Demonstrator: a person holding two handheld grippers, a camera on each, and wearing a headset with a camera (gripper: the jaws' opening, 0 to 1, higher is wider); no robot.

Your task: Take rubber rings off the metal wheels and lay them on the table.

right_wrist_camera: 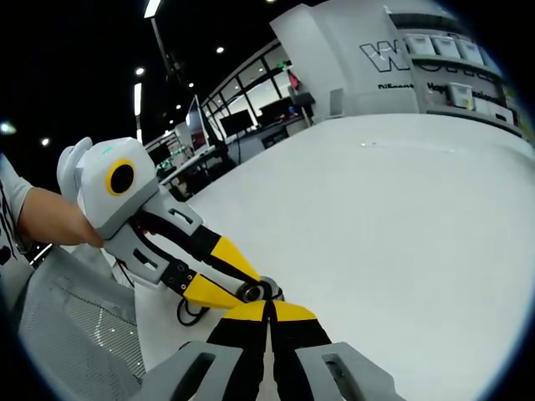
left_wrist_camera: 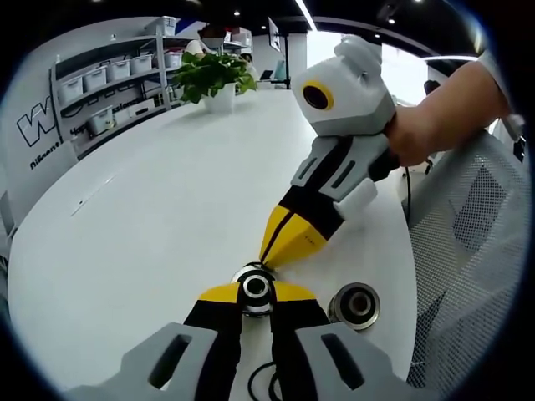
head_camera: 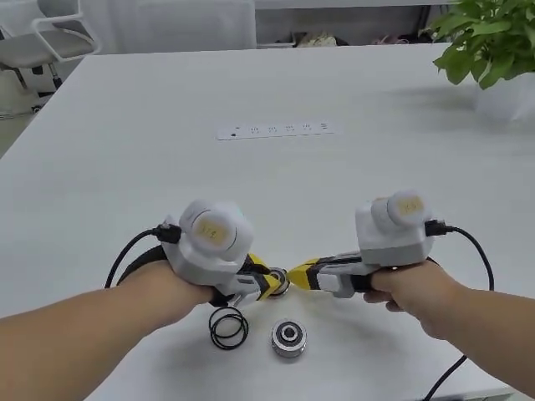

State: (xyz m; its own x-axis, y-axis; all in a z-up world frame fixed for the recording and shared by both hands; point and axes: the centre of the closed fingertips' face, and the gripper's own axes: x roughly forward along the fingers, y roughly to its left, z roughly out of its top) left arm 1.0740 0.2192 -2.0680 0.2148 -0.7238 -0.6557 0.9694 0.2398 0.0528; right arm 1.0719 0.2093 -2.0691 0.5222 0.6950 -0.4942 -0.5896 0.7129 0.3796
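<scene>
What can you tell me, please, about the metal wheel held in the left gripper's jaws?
The metal wheel is small, round and silvery, with a dark band around a bright hub, its face toward the left gripper view's camera. The left gripper clamps it by the sides between yellow jaw tips, above the white table. The right gripper, tips together, touches its rim.

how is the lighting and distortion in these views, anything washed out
Head view: soft even light, faint shadow under the loose metal wheel, sharp. Left gripper view: fisheye bends the table edge; windows behind the right gripper blow out. Right gripper view: dark ceiling with glaring lamps, bright table, left gripper crisp.
</scene>
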